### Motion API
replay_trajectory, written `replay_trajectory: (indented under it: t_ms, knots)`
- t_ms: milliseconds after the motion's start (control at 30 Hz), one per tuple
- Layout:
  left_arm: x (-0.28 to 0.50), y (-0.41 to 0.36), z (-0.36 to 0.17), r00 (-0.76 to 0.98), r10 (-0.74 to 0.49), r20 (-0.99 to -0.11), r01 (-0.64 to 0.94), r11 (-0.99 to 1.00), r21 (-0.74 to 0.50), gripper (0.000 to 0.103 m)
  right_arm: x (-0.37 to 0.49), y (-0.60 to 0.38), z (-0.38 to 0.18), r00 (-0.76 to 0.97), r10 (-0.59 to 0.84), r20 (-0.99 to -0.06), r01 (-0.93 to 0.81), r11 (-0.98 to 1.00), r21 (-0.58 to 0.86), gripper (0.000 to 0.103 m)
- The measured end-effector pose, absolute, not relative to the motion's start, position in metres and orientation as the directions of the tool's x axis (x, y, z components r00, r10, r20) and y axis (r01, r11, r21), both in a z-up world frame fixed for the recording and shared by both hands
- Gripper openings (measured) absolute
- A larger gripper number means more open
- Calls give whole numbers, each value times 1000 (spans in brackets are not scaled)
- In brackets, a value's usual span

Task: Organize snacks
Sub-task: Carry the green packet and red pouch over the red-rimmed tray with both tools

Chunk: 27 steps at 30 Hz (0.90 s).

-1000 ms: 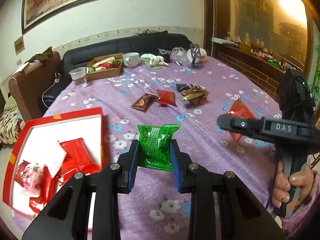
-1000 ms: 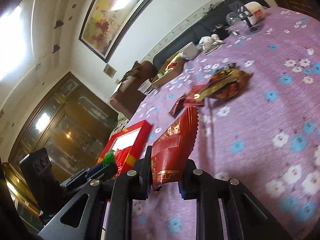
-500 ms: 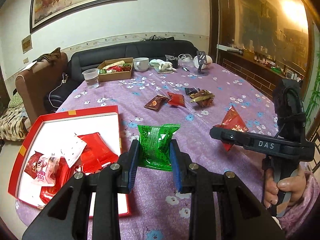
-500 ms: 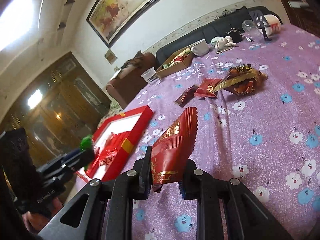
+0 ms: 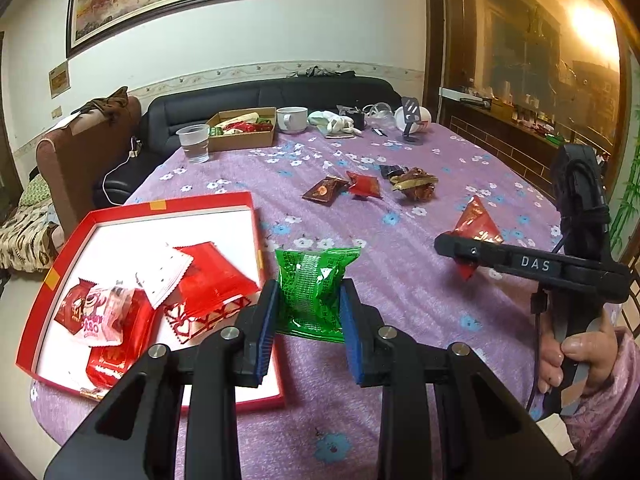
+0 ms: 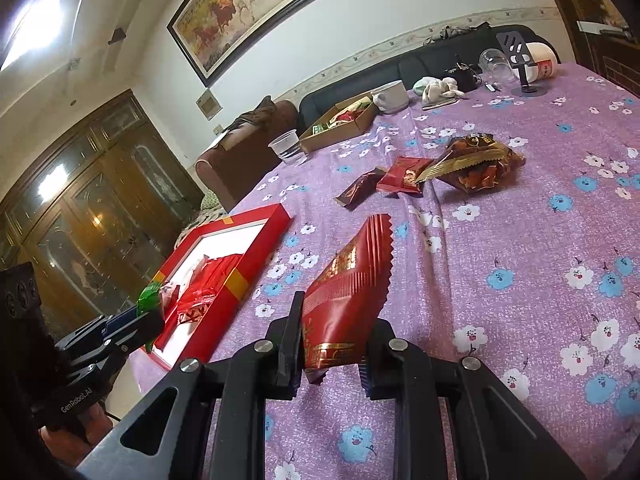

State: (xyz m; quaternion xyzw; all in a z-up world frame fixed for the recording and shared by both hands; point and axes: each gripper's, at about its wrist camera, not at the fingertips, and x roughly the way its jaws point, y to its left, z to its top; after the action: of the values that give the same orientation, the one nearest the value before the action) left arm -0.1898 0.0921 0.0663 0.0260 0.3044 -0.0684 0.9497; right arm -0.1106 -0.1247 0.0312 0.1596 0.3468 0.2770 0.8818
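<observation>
My left gripper is shut on a green snack packet, held above the purple flowered tablecloth just right of the red tray. The tray holds several red and pink packets. My right gripper is shut on a red snack packet that sticks up between its pads. In the left wrist view that right gripper hangs at the right with the red packet, a hand on its handle. Three loose packets lie mid-table.
A cardboard box of snacks, a plastic cup, a white mug, a cloth and a small stand sit at the table's far end. A black sofa and brown chair lie beyond. A wooden cabinet stands left of the tray.
The left gripper with the green packet has drifted toward the red tray, which now shows more fully. The right gripper has rolled more upright, its red packet still clamped.
</observation>
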Motion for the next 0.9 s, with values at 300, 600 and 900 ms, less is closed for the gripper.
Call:
replay_trajectory:
  t_ms: [300,600,900]
  knots:
    - [-193,111,59,802,-111,-587,127,992,-14,28,-109,-123,30,610,576,-545,-359,813,458,23]
    - [-196,134,56,801,-116,-588,108,993,-48,28,-104,-121,27,608,550,-573,-330,831,447,23]
    - [-199,155,55,805,-120,-581,101,993,-65,28,-105,-121,27,631,509,-585,-301,856,421,23]
